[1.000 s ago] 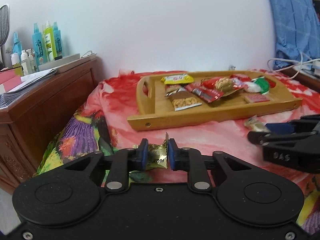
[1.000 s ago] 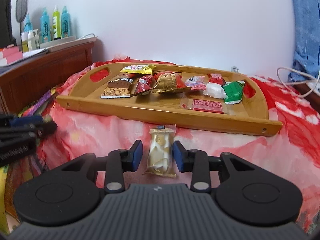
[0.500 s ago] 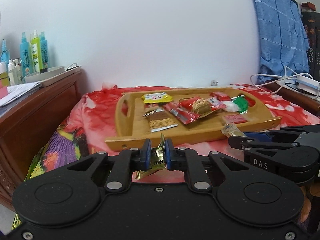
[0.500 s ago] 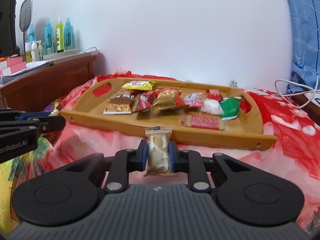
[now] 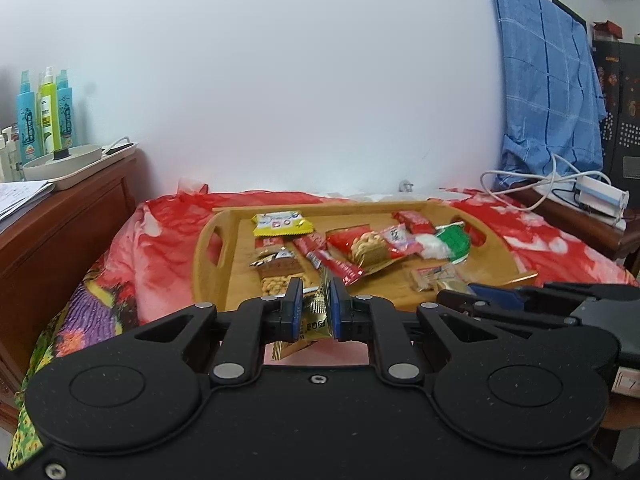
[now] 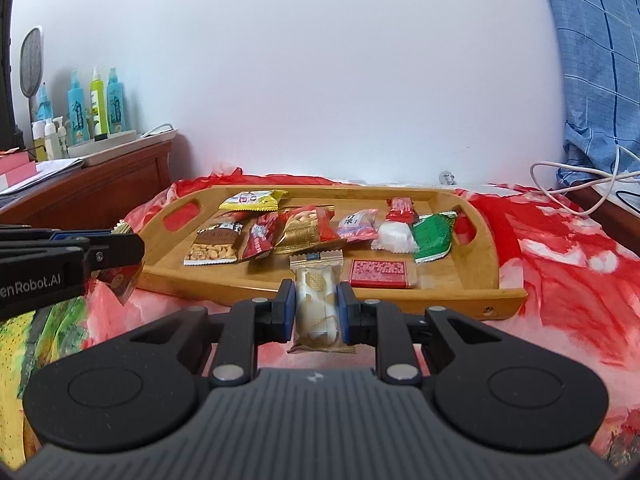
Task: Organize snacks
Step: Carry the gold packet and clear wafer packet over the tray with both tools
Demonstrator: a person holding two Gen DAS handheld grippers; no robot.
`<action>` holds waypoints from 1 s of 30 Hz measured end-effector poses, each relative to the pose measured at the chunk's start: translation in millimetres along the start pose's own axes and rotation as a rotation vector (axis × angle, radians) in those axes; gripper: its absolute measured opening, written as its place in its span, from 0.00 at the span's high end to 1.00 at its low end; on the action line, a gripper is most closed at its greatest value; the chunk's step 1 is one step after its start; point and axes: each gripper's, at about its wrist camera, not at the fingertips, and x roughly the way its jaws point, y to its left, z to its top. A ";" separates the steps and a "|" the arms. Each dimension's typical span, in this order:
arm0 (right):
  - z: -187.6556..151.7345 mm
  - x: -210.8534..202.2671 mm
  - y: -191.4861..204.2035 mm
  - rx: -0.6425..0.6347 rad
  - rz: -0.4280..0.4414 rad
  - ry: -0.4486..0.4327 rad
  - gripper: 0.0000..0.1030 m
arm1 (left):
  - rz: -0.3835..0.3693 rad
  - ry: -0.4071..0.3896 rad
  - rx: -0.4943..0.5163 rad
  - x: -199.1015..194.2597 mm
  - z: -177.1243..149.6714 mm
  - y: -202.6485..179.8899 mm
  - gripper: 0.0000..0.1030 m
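Now both tongs carry snacks toward wooden tray (image 6: 460,286) on red blanket (image 6: 560,264). Left tongs (image 5: 313,312) pinch gold packet (image 5: 312,322) by thin edge, so it hangs. Right tongs (image 6: 317,312) squeeze white candy pack (image 6: 316,300) at sides, upright. Tray holds other snacks in row, front part bare.

Smooth pale wood tray (image 6: 478,298); glossy foil snack wrappers (image 6: 304,230); matt black plastic gripper (image 6: 316,312); soft printed cloth bedspread (image 6: 560,264).

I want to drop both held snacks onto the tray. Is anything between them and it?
Nothing visible blocks either. The right gripper holds the white snack and the left gripper the gold packet, both just short of the wooden tray's low near rim.
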 end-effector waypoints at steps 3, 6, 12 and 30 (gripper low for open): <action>2.4 0.1 -2.1 0.007 0.002 -0.005 0.75 | -0.013 0.002 -0.008 2.4 6.1 -2.3 0.87; 5.2 -0.3 -3.5 0.010 0.003 -0.014 0.75 | -0.022 0.000 -0.016 4.6 13.0 -3.7 0.87; 12.1 1.3 -10.6 0.031 0.006 -0.028 0.75 | -0.050 -0.006 -0.041 9.2 27.9 -3.4 0.87; 46.4 22.7 -40.3 0.089 -0.008 -0.062 0.75 | -0.074 0.027 -0.109 60.0 87.8 -3.0 0.87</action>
